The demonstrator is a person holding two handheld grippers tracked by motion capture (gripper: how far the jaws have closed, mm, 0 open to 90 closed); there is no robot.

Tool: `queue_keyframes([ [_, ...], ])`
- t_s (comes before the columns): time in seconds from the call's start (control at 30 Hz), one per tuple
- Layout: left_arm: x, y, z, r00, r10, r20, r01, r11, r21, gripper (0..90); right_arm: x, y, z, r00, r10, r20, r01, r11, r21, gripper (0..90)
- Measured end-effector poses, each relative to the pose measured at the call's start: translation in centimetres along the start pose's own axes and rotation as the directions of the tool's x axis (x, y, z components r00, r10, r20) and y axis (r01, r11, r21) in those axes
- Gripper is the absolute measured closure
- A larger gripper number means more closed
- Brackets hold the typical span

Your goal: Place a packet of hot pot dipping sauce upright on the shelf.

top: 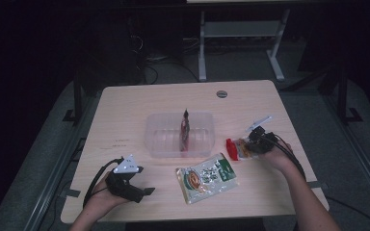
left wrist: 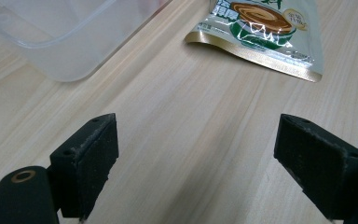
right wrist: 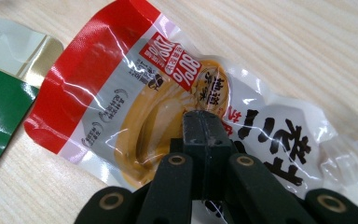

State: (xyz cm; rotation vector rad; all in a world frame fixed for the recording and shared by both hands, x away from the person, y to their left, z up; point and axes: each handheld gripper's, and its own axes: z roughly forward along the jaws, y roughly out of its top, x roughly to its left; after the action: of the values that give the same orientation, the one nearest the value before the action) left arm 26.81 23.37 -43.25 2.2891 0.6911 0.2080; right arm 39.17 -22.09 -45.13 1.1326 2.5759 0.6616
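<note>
The red-and-white packet (right wrist: 168, 107) runs off the right edge of the right gripper view, and the closed jaws of the right gripper (right wrist: 207, 135) cover part of its print — whether any film sits between them cannot be told. In the left gripper view the clear tub (left wrist: 65, 42) and the green-and-gold pouch (left wrist: 265, 32) are cut by the top edge. From above, the thin dark packet (top: 185, 131) standing in the tub is too small to read.

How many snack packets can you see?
3. One stands on edge inside the clear tub: the dark red packet. The green packet lies flat on the table. The right tongs pinch the red-and-white packet.
</note>
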Motion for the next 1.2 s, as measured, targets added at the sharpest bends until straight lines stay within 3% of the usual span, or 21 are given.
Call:
queue_keyframes([
  [0.2,0.0,0.1,0.2,0.9999,0.007,0.010,-0.007,1.0000,0.003,13.1,-0.2,0.6,-0.2,0.9989,0.044,-0.015,-0.044,0.998,-0.047,89.8],
  [0.33,-0.2,0.1,0.2,0.9999,0.005,0.016,-0.005,0.9999,0.009,13.2,0.1,1.0,0.4,1.0000,0.007,0.000,-0.007,0.999,-0.038,89.8],
  [0.47,-0.1,0.1,0.3,0.9998,0.010,0.018,-0.010,0.9999,0.011,13.2,0.1,0.9,0.6,0.9994,0.011,-0.034,-0.012,0.999,-0.034,89.8],
  [0.63,-0.2,0.1,0.2,0.9998,0.008,0.016,-0.008,1.0000,0.005,13.2,0.7,0.6,0.4,0.9972,-0.025,-0.070,0.024,0.999,-0.023,89.8],
  [0.77,-0.2,0.1,0.2,0.9999,0.003,0.016,-0.003,1.0000,0.003,13.1,1.3,0.2,0.2,0.9928,-0.054,-0.107,0.052,0.998,-0.022,89.8],
  [0.97,-0.5,0.3,0.2,0.9997,0.006,0.023,-0.006,1.0000,-0.005,13.1,2.2,-0.3,-0.2,0.9884,-0.097,-0.116,0.096,0.995,-0.016,89.8],
  [1.2,-1.3,0.8,0.4,0.9990,0.031,0.031,-0.031,0.9995,-0.008,12.7,3.5,-1.8,-1.1,0.9774,-0.126,-0.170,0.122,0.992,-0.035,89.8],
])
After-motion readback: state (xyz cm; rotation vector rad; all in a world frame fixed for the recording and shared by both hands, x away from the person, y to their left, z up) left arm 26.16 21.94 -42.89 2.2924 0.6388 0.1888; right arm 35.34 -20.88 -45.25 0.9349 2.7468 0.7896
